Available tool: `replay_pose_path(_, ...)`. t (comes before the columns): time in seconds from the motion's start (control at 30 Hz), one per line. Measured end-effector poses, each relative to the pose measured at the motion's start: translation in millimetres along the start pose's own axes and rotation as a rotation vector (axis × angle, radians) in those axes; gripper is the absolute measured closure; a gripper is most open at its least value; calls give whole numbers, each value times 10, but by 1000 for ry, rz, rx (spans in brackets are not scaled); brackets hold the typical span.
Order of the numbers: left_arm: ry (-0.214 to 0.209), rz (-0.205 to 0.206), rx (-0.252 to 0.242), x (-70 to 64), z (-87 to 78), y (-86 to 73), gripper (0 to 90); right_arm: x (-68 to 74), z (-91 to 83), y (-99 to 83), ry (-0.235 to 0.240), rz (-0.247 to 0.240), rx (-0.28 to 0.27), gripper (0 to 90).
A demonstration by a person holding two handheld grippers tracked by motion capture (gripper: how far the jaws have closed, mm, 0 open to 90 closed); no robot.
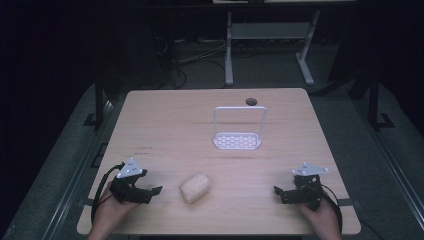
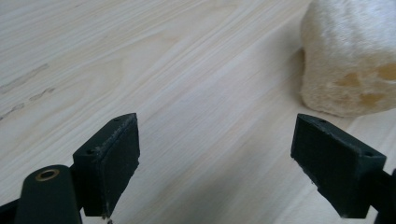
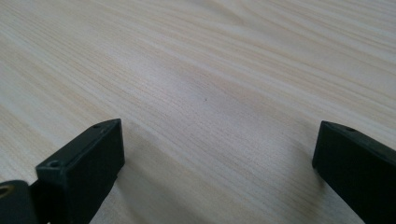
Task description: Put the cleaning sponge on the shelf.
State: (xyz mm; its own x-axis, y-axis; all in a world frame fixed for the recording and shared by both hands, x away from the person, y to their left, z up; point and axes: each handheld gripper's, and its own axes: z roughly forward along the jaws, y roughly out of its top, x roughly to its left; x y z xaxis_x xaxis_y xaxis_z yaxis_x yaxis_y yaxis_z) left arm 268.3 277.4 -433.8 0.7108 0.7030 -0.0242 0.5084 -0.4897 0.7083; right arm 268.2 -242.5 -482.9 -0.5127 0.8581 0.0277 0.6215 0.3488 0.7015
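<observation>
My left gripper [image 1: 150, 192] and right gripper [image 1: 280, 192] gape, unladen, near the table's [image 1: 165, 125] front edge; sponge [image 1: 195, 187] between, bare wood around.

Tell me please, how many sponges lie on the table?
1. The single sponge lies near the front edge of the table, just right of the open left gripper. Nothing on the table could hide another.

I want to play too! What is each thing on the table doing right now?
left tongs: open, holding nothing, low over the table.
right tongs: open, holding nothing.
loofah sponge: lying on the table, untouched, beside the left tongs.
white rack: standing upright, nothing on it.
</observation>
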Motion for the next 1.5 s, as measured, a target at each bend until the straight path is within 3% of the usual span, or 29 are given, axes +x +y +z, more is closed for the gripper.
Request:
replay_pose_path(0.5, -71, 44, -13, -225, -54, 226, 150, 0, 0, 1, 0, 0, 0, 20)
replay_pose_path(0.93, -112, 74, -16, -335, -32, 424, 149, 0, 0, 1, 0, 0, 0, 20)
replay_pose_path(1.2, -151, 119, -9, -453, 95, 632, 149, 0, 0, 1, 0, 0, 0, 20)
replay_pose_path(1.5, -178, 143, 2, -561, 252, 764, 149, 0, 0, 1, 0, 0, 0, 20)
